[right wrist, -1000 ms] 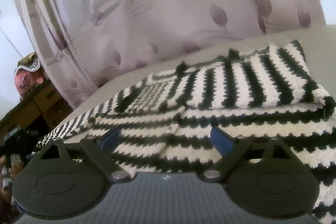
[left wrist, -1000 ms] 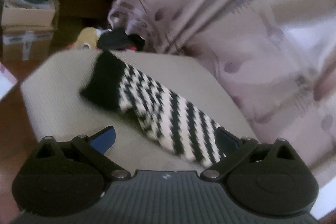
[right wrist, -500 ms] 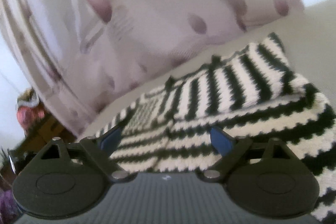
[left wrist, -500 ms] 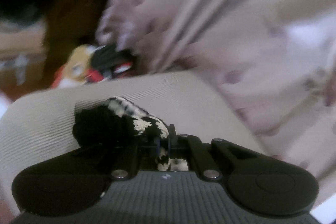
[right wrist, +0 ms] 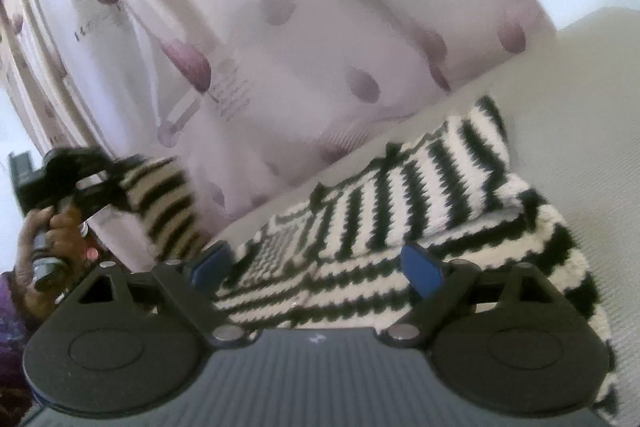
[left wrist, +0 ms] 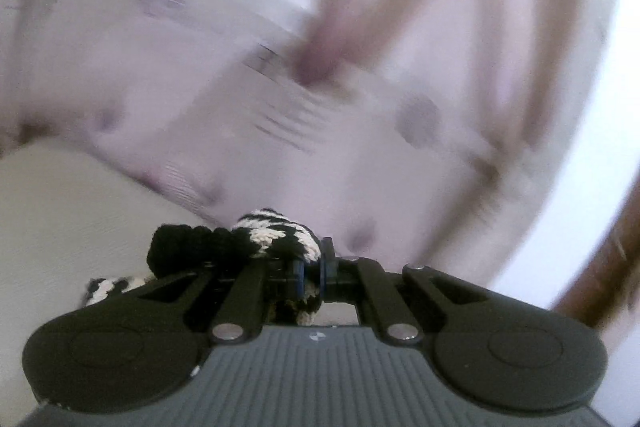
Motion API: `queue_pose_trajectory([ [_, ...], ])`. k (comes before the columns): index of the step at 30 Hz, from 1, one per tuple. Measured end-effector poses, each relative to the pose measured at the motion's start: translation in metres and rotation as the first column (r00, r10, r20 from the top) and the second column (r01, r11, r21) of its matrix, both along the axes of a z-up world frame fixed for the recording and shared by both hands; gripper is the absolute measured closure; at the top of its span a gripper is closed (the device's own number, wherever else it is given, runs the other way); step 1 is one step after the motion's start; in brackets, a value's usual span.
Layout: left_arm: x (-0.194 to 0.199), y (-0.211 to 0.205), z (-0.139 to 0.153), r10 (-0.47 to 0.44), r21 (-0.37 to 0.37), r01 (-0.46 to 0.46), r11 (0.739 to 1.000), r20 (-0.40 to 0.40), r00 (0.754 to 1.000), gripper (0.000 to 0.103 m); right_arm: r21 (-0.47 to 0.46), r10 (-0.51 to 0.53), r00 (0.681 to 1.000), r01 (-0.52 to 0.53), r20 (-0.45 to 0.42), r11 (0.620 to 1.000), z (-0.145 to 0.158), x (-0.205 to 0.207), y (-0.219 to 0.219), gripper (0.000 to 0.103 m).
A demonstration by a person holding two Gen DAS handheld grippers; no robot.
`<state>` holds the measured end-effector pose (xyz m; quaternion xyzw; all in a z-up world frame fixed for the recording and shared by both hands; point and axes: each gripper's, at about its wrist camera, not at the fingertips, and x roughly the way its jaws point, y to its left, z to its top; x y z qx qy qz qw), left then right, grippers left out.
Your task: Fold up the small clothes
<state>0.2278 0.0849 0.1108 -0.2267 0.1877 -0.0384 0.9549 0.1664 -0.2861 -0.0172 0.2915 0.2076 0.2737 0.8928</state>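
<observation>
A black-and-white striped knit sweater (right wrist: pixel 420 203) lies on a beige cushion (right wrist: pixel 580 99), its right part folded over the body. My left gripper (left wrist: pixel 313 269) is shut on the sweater's sleeve (left wrist: pixel 276 237) near its black cuff (left wrist: pixel 180 247), which bunches over the left finger. In the right wrist view that left gripper (right wrist: pixel 108 171) hangs at the far left, raised off the cushion, with the striped sleeve (right wrist: pixel 168 203) draping down from it. My right gripper (right wrist: pixel 316 265) stands open just above the sweater's near edge, with nothing pinched between its blue pads (right wrist: pixel 422 267).
A pale curtain (right wrist: pixel 280 27) with purple spots hangs close behind the cushion and fills most of the left wrist view. A person's hand (right wrist: pixel 52 227) grips the left gripper's handle at the far left. Bare beige cushion (left wrist: pixel 60 219) spreads left of the held sleeve.
My left gripper closed on the sleeve near its cuff, then lifted it and swung toward the curtain. The right gripper shifted slightly and rolled over the sweater, still open.
</observation>
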Motion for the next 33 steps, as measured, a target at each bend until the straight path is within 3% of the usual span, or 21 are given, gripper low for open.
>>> queue_pose_trajectory([
  [7, 0.050, -0.139, -0.053, -0.196, 0.083, 0.204, 0.975, -0.091, 0.976, 0.097, 0.045, -0.032, 0.999, 0.034, -0.029, 0.998, -0.005, 0.003, -0.031, 0.011],
  [11, 0.069, -0.186, -0.091, -0.255, 0.110, 0.275, 0.955, -0.168, 0.952, 0.097, 0.063, -0.033, 0.998, 0.036, -0.047, 0.997, -0.015, 0.007, -0.042, 0.011],
  [16, 0.078, -0.212, -0.129, -0.334, 0.109, 0.361, 0.926, -0.204, 0.920, 0.095, 0.115, -0.018, 0.997, 0.026, -0.070, 0.993, -0.028, 0.010, -0.048, 0.011],
  [17, 0.081, -0.215, -0.133, -0.357, 0.108, 0.385, 0.917, -0.209, 0.910, 0.092, 0.122, -0.013, 0.997, 0.022, -0.072, 0.992, -0.029, 0.011, -0.049, 0.011],
  [18, 0.084, -0.218, -0.135, -0.371, 0.114, 0.399, 0.910, -0.204, 0.906, 0.080, 0.125, -0.008, 0.997, 0.017, -0.072, 0.992, -0.030, 0.011, -0.049, 0.011],
  [19, 0.083, -0.221, -0.137, -0.391, 0.128, 0.417, 0.900, -0.187, 0.901, 0.054, 0.126, -0.004, 0.997, 0.013, -0.071, 0.992, -0.031, 0.011, -0.049, 0.011],
  [20, 0.086, -0.219, -0.139, -0.413, 0.137, 0.437, 0.889, -0.177, 0.894, 0.038, 0.126, 0.001, 0.998, 0.008, -0.069, 0.992, -0.031, 0.010, -0.049, 0.011],
  [21, 0.084, -0.222, -0.139, -0.434, 0.150, 0.457, 0.877, -0.162, 0.886, 0.013, 0.127, 0.004, 0.998, 0.005, -0.069, 0.992, -0.031, 0.010, -0.049, 0.011],
  [22, 0.079, -0.222, -0.136, -0.450, 0.159, 0.466, 0.871, -0.126, 0.884, 0.003, 0.130, 0.006, 0.998, 0.004, -0.070, 0.991, -0.032, 0.010, -0.050, 0.011],
  [24, 0.071, -0.221, -0.129, -0.495, 0.144, 0.498, 0.855, -0.060, 0.867, 0.003, 0.138, 0.004, 0.997, 0.006, -0.071, 0.990, -0.032, 0.011, -0.050, 0.011],
  [27, 0.064, -0.223, -0.117, -0.605, 0.111, 0.606, 0.788, -0.040, 0.795, 0.001, 0.143, -0.004, 0.997, 0.015, -0.076, 0.990, -0.033, 0.010, -0.052, 0.011],
  [28, 0.063, -0.223, -0.113, -0.620, 0.113, 0.619, 0.777, -0.030, 0.784, 0.001, 0.141, -0.006, 0.997, 0.016, -0.076, 0.990, -0.033, 0.010, -0.051, 0.011],
  [31, 0.061, -0.226, -0.101, -0.648, 0.125, 0.645, 0.754, -0.018, 0.761, 0.001, 0.117, -0.013, 0.997, 0.021, -0.070, 0.993, -0.032, 0.008, -0.048, 0.011],
  [33, 0.056, -0.224, -0.097, -0.636, 0.142, 0.631, 0.762, -0.012, 0.771, 0.001, 0.103, -0.015, 0.998, 0.022, -0.069, 0.994, -0.032, 0.008, -0.045, 0.011],
])
